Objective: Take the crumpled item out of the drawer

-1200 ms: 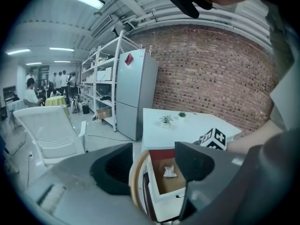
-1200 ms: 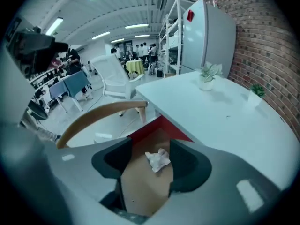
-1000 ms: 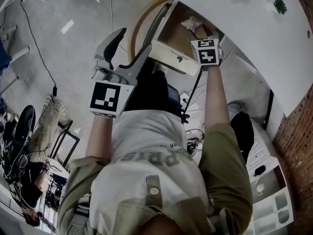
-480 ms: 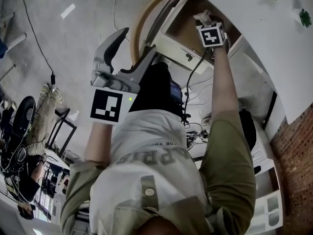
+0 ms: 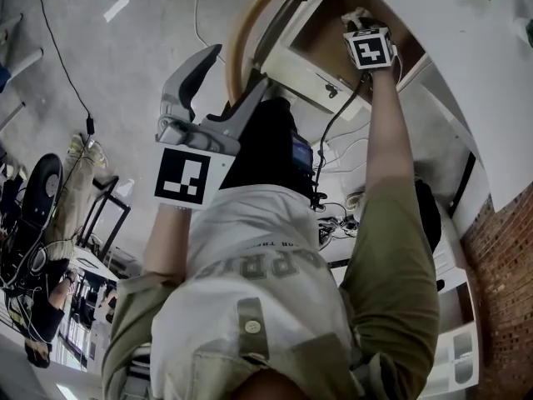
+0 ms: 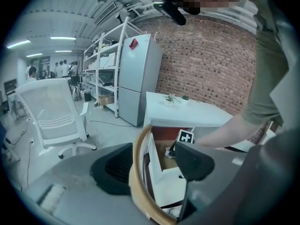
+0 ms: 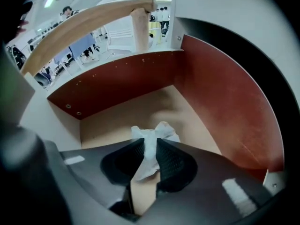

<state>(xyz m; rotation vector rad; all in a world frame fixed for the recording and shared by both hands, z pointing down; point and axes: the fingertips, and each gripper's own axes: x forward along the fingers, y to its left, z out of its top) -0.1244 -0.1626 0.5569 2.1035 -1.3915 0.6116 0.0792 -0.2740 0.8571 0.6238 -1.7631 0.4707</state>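
The drawer (image 5: 304,77) stands pulled out from under the white desk (image 5: 454,52). My right gripper (image 5: 364,32) reaches down into it; the marker cube hides its jaws in the head view. In the right gripper view the crumpled white paper (image 7: 152,139) lies on the drawer's tan floor (image 7: 140,111). The right gripper (image 7: 149,144) has its jaws closing, and the paper is pinched between the two pads. My left gripper (image 5: 233,73) hangs open in front of the drawer, holding nothing.
A curved wooden chair back (image 5: 250,23) arcs beside the drawer and crosses between the left jaws in the left gripper view (image 6: 138,172). The drawer's red-brown walls (image 7: 220,102) close in on the right gripper. Cables (image 5: 333,215) lie on the floor. A white office chair (image 6: 51,116) stands farther off.
The right gripper has moved forward and deeper into the drawer, onto the crumpled paper. The left gripper has stayed where it was, still open.
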